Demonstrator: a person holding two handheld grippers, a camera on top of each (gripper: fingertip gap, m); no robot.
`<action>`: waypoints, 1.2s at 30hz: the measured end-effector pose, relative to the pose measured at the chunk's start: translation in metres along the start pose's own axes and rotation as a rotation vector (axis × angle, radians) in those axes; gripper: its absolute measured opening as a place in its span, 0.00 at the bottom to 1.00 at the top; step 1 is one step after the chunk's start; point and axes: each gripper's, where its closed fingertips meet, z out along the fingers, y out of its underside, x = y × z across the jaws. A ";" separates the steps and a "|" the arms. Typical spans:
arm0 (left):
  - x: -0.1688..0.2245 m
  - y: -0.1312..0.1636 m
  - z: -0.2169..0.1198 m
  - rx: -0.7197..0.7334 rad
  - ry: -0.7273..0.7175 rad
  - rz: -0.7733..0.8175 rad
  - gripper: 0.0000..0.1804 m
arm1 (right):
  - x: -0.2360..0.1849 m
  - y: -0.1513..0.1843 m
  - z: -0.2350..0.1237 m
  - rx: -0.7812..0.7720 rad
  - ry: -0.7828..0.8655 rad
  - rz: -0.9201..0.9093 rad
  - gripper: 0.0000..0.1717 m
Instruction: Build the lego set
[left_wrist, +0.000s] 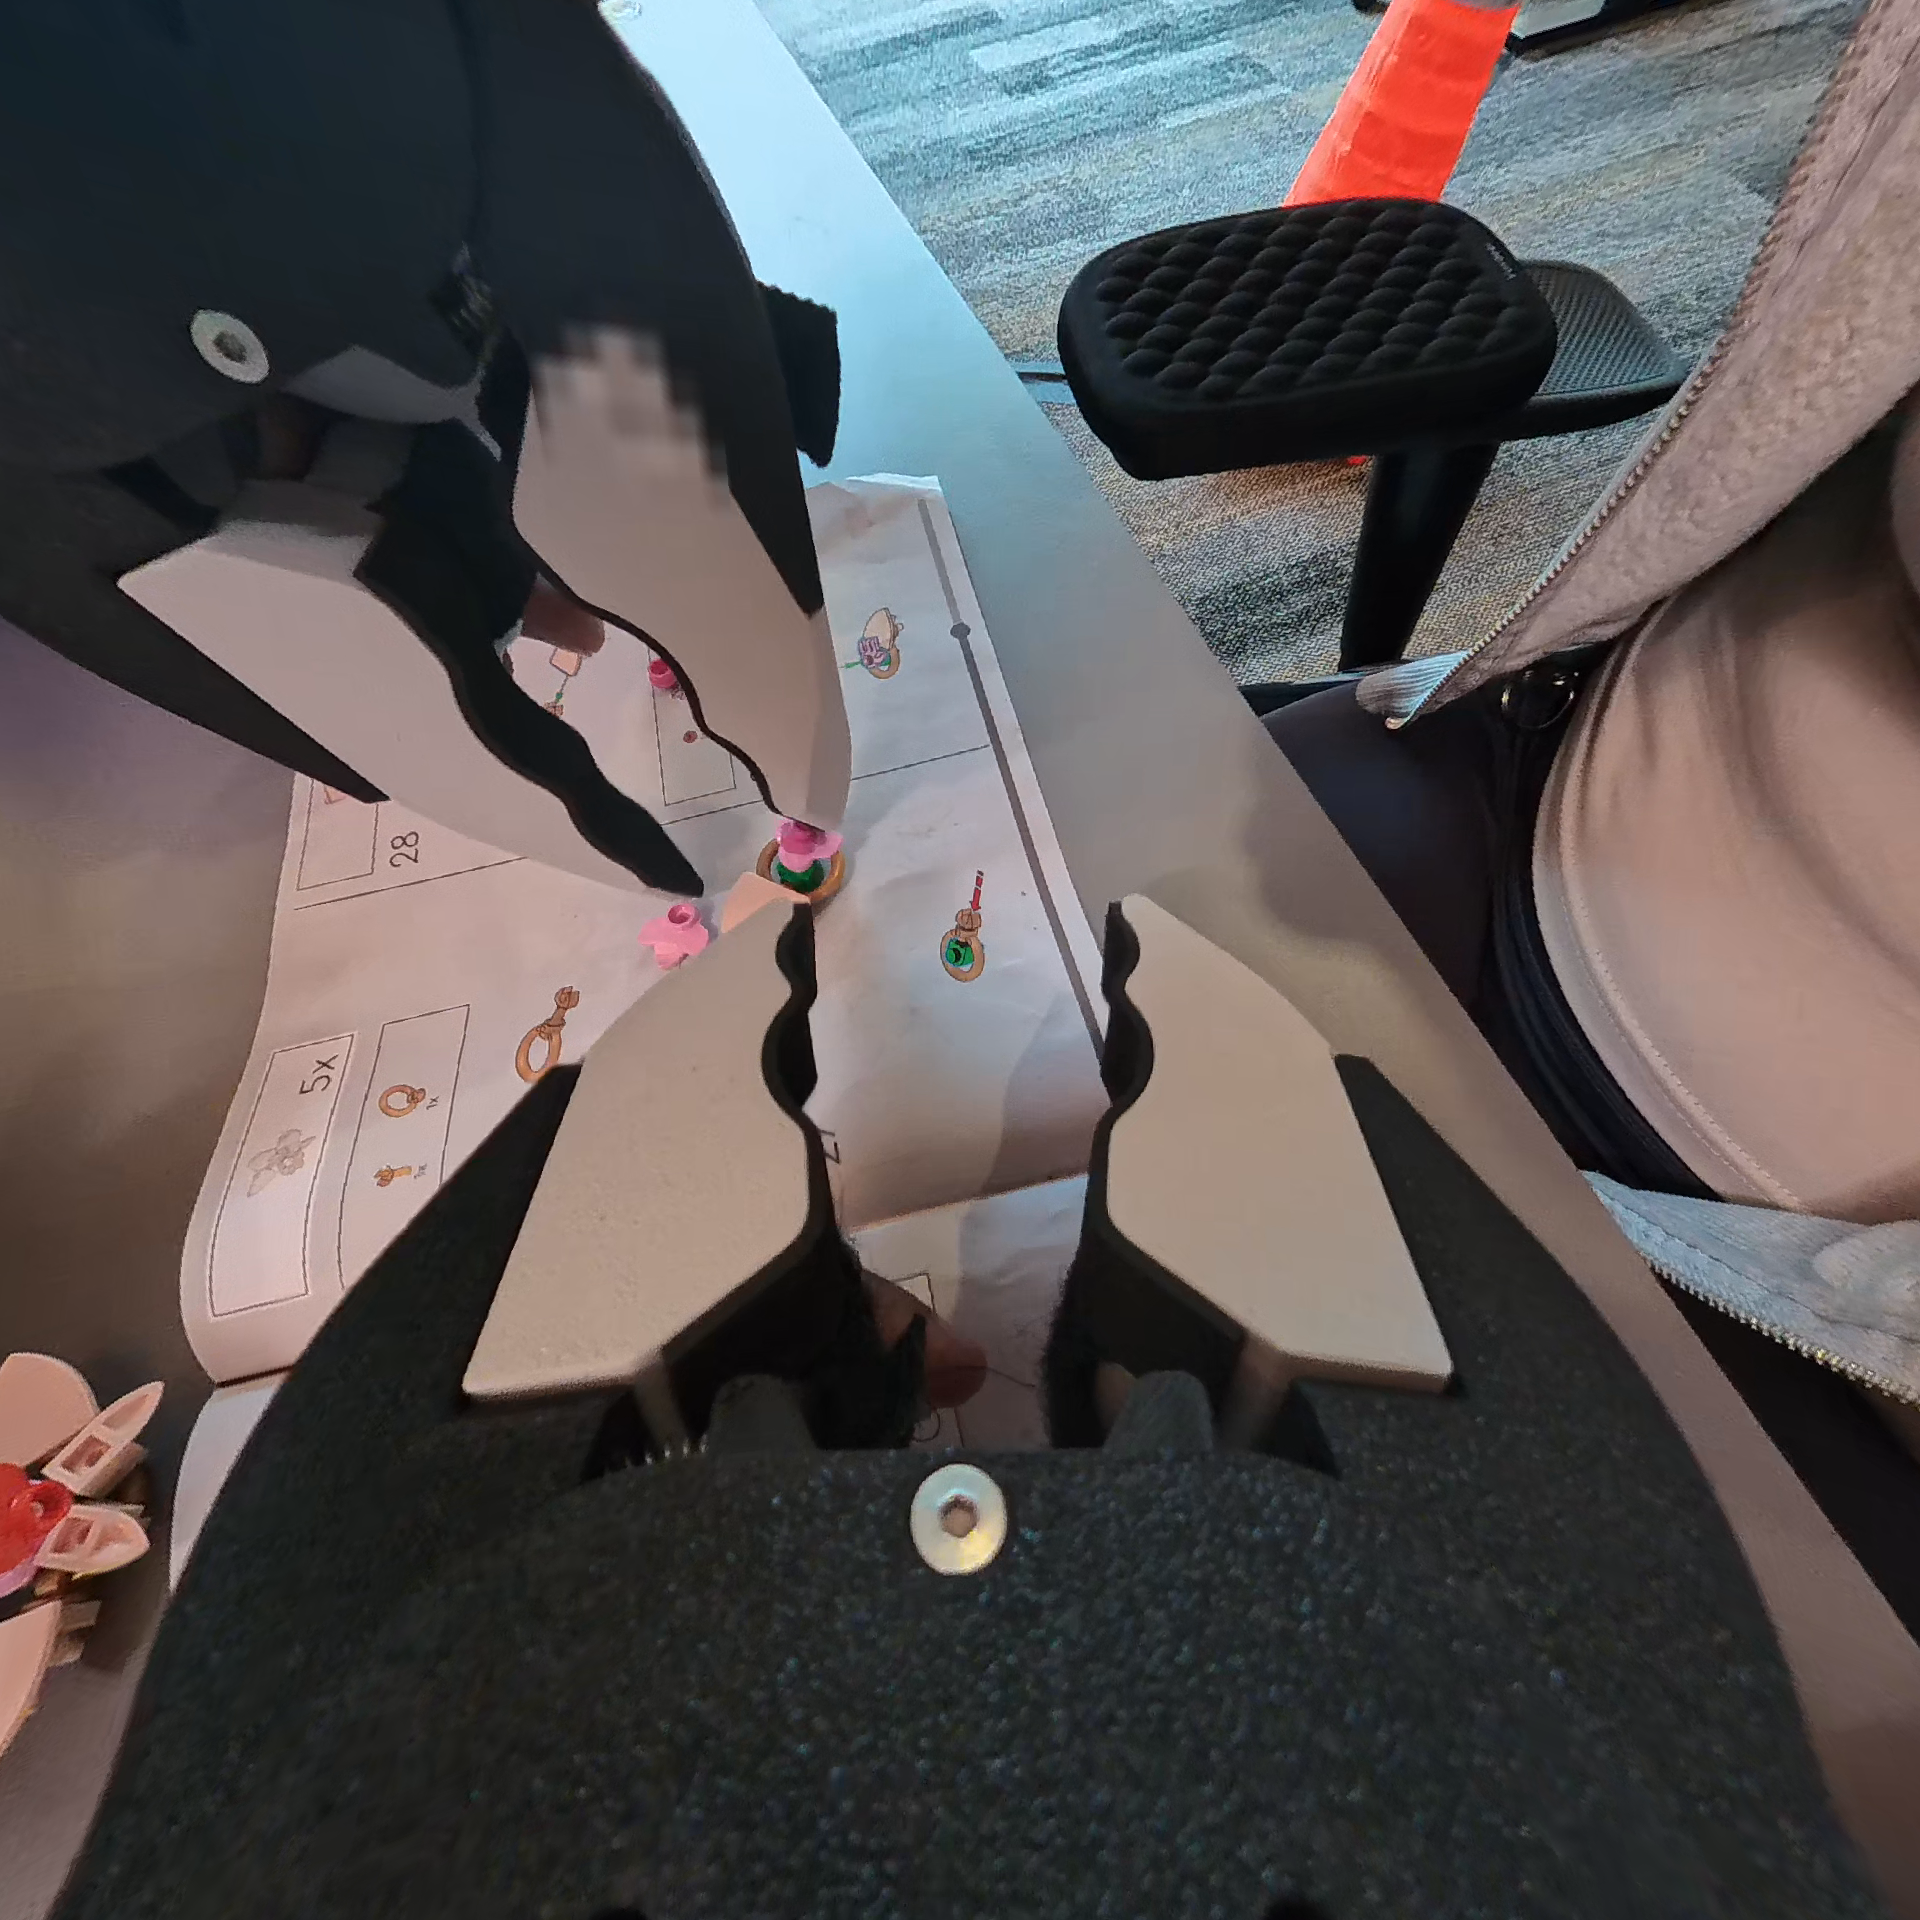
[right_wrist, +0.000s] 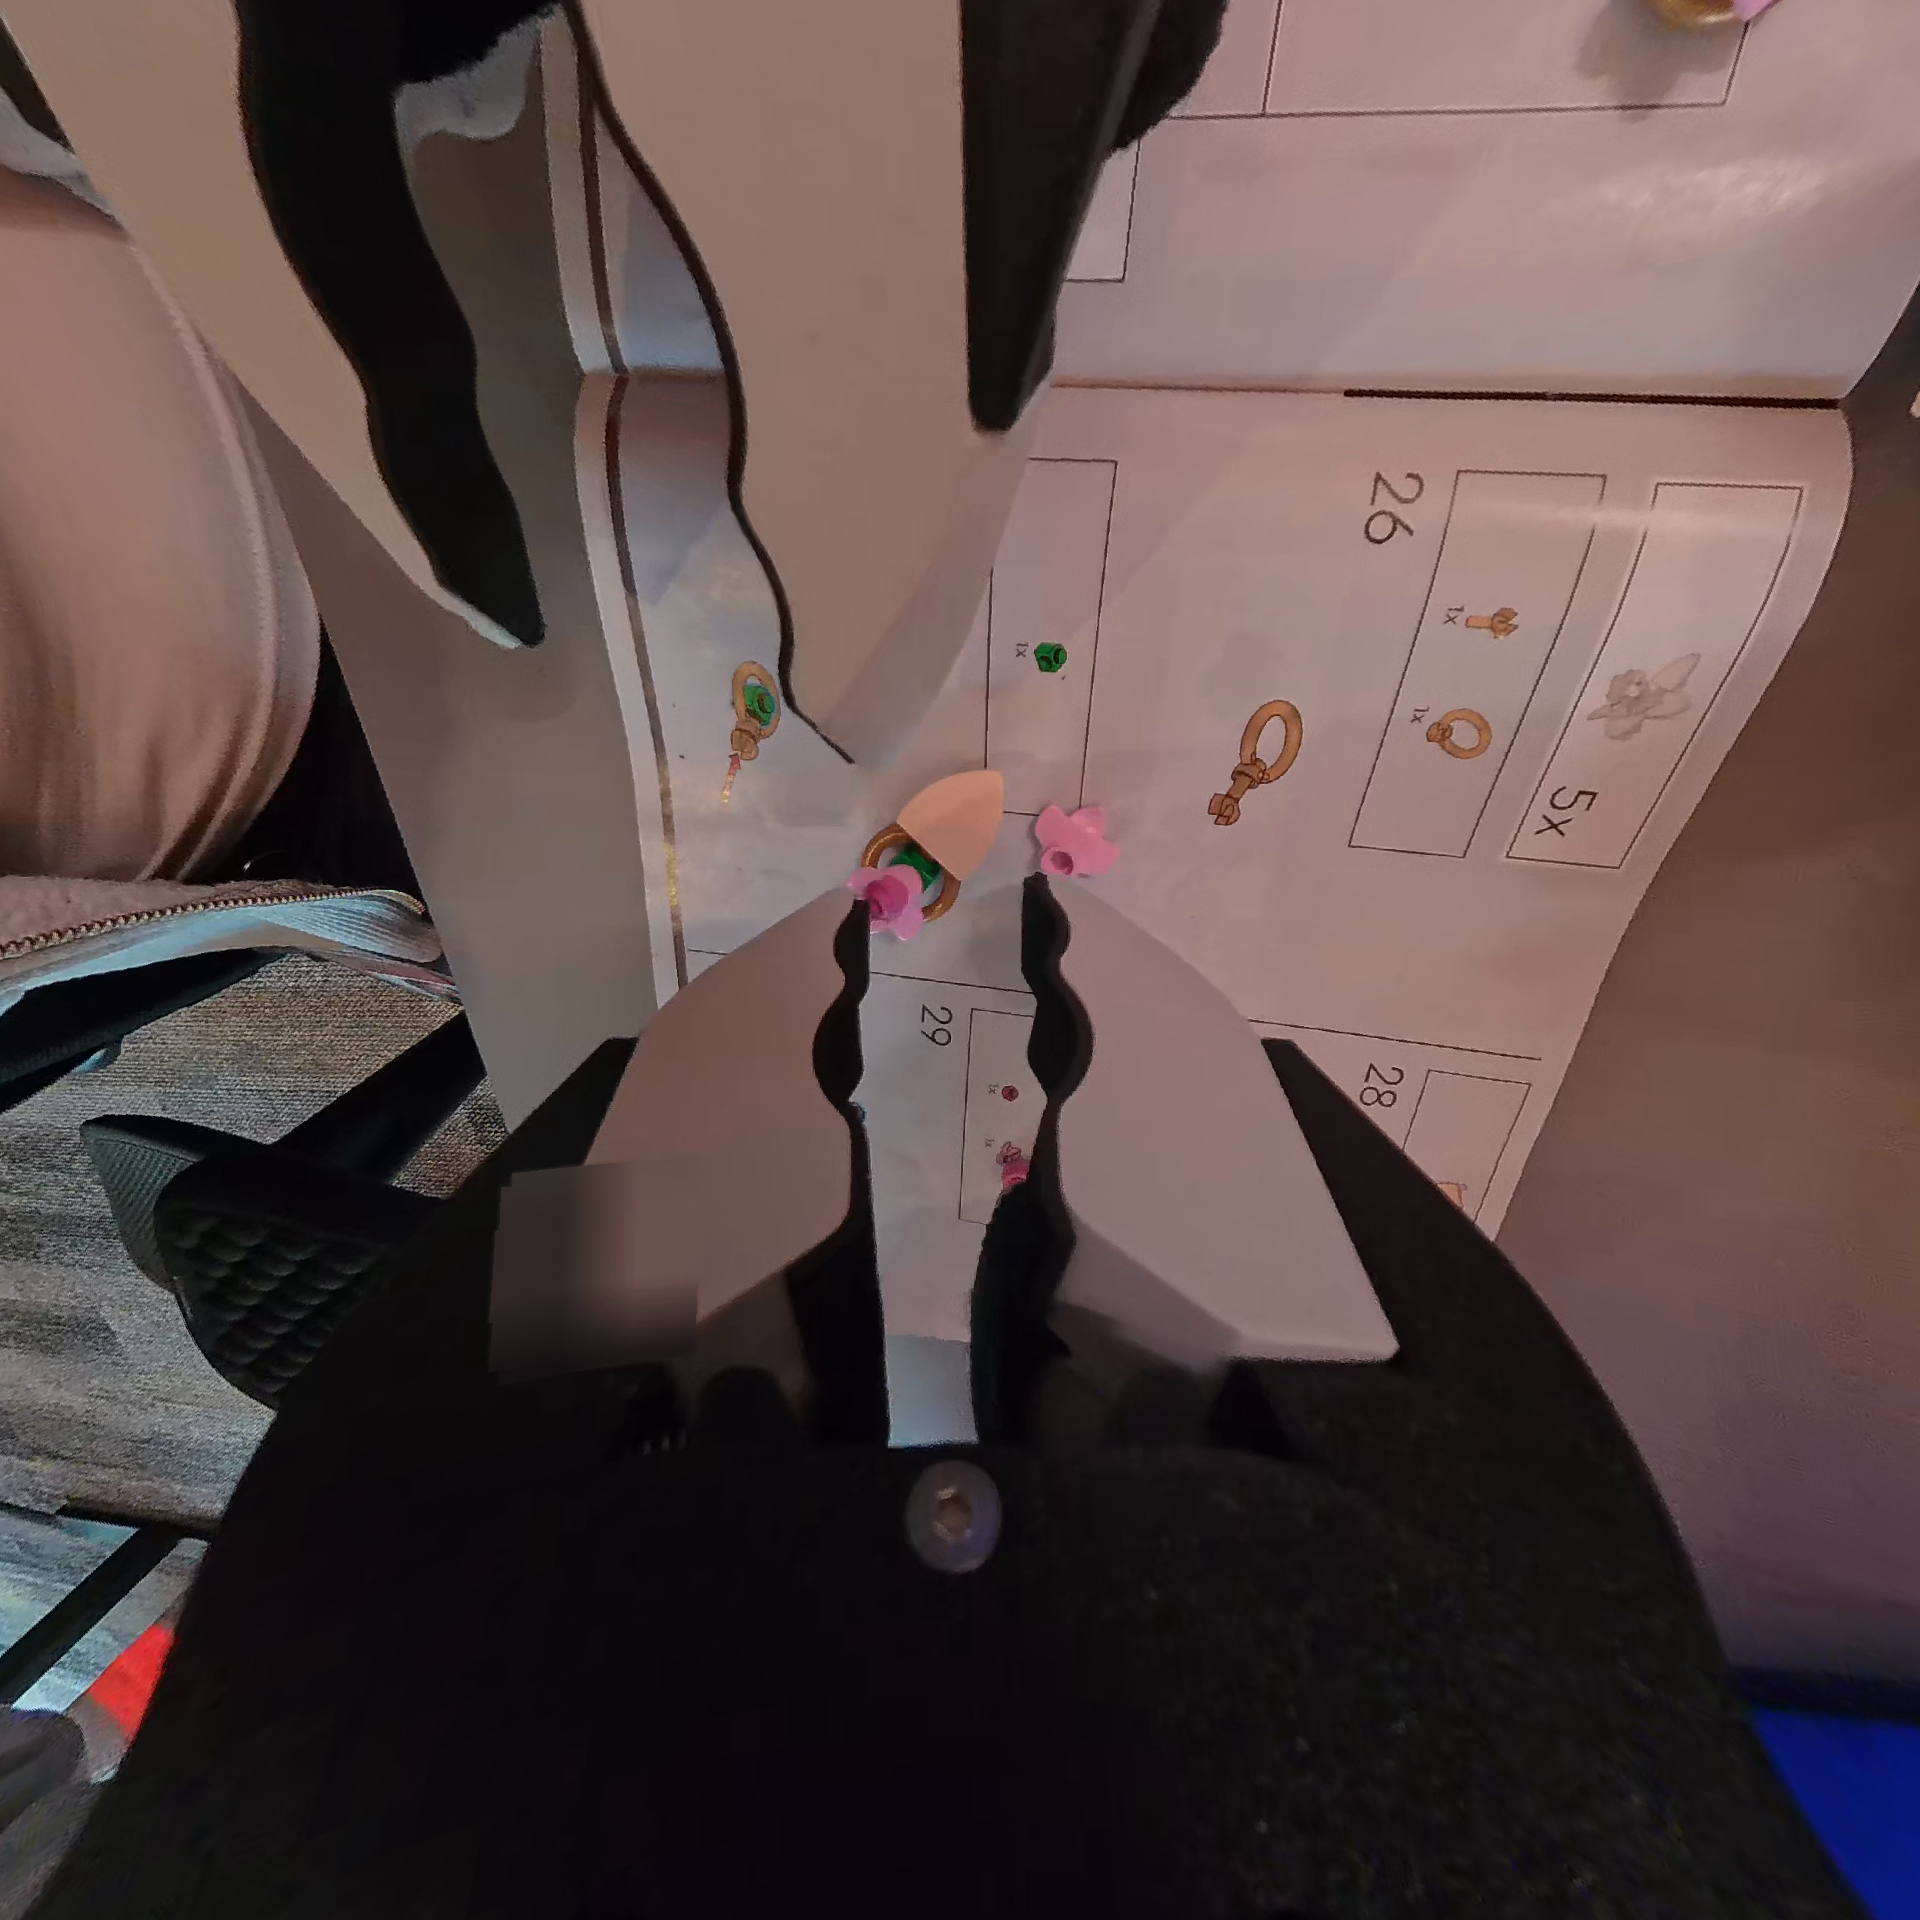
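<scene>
The small assembly (right_wrist: 914, 862), a gold ring with green stud, pink flower and tan petal, lies on the instruction sheet (right_wrist: 1351, 935) near the bench's (left_wrist: 1039, 436) front edge. Its petal (right_wrist: 954, 821) points away from the right gripper (right_wrist: 940, 894). That gripper's jaws stand apart, one fingertip (right_wrist: 847, 909) touching the flower. The left gripper (left_wrist: 956, 914) is wide apart, holding nothing. A loose pink flower (right_wrist: 1073, 840) lies just beside.

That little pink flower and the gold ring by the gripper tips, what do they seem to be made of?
Pink flower: likely moulded plastic, with even colour, a soft sheen and a round stud. Gold ring: probably plastic too, with a metallic-looking gold finish, though metal can't be ruled out. Both lie on a paper instruction booklet, matte and creased.
</scene>
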 end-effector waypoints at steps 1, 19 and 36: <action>0.000 -0.001 0.000 0.007 -0.002 0.004 0.29 | 0.000 0.000 0.000 0.001 0.000 0.001 0.16; 0.004 -0.004 0.022 -0.059 0.020 -0.037 0.40 | 0.001 -0.002 0.000 0.008 -0.002 0.003 0.16; 0.005 0.000 0.025 -0.088 0.022 -0.032 0.39 | 0.002 -0.003 -0.001 0.016 -0.001 0.000 0.16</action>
